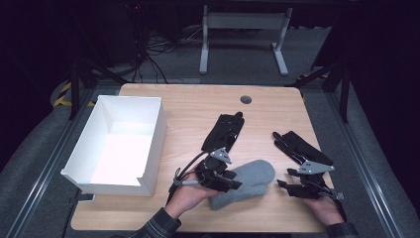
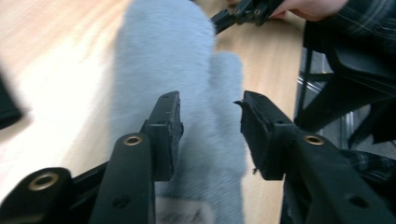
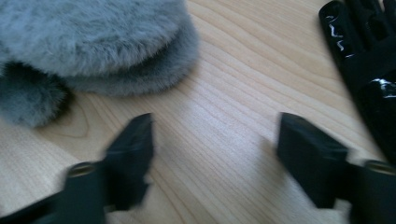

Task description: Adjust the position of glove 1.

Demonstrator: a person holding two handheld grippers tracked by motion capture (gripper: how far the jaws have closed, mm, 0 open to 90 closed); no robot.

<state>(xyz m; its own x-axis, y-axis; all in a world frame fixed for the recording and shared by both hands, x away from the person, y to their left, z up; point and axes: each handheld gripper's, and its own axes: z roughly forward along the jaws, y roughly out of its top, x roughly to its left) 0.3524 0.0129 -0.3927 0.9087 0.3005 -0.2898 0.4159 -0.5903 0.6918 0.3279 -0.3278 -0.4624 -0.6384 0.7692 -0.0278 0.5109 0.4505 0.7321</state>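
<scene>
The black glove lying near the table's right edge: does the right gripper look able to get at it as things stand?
Probably yes. The right gripper sits just short of the black glove with its jaws apart and only bare table between; the grey mittens lie off to its left, out of the way.

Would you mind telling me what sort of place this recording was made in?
Probably a lab or recording workspace, not a home: a wooden table sits on grey carpet, a tangle of cables lies behind it, and metal rails run along both sides in a dark room.

grey mitten [image 2: 177,79] between parted tongs [image 2: 210,133]
</scene>
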